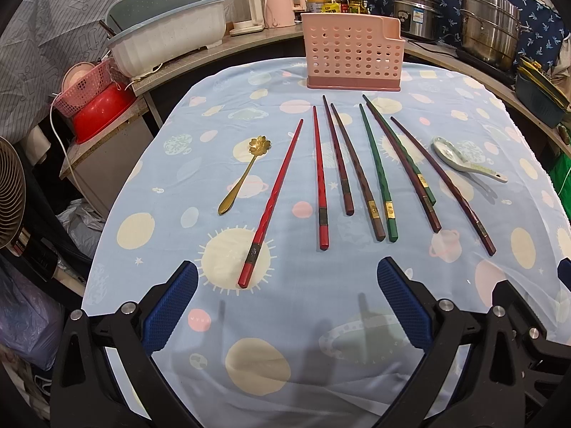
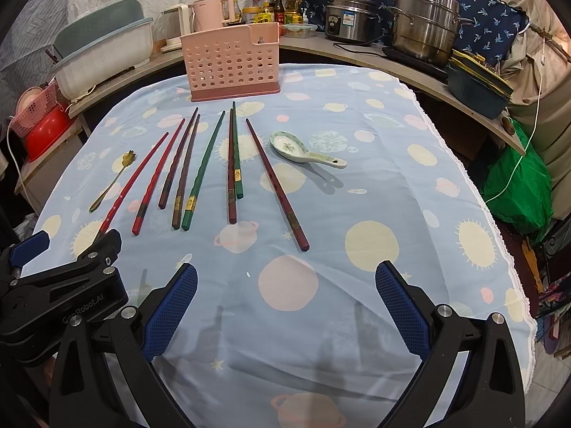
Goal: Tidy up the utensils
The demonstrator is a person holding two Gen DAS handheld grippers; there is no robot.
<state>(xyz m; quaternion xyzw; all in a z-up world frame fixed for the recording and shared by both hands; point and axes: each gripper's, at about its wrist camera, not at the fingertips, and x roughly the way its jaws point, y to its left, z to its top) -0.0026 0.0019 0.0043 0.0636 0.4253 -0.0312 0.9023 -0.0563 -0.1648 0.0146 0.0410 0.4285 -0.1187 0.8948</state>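
Several chopsticks, red (image 1: 272,201) (image 2: 158,174), brown (image 1: 358,173) (image 2: 276,185) and green (image 1: 379,174) (image 2: 204,167), lie side by side on the blue patterned tablecloth. A gold flower-shaped spoon (image 1: 246,173) (image 2: 113,180) rests to their left, a white ceramic spoon (image 1: 464,160) (image 2: 303,151) to their right. A pink perforated utensil holder (image 1: 351,53) (image 2: 232,62) stands upright behind them. My left gripper (image 1: 287,278) hovers open near the red chopsticks' handle ends, holding nothing. My right gripper (image 2: 285,280) is open and empty, short of the brown chopstick.
A curved counter behind the table carries a white dish bin (image 1: 167,41), kettles (image 1: 283,3), bottles, a rice cooker (image 2: 351,18) and a steel pot (image 2: 424,23). A red basin (image 1: 101,112) and a fan (image 1: 10,192) sit left; a green bag (image 2: 517,178) hangs right.
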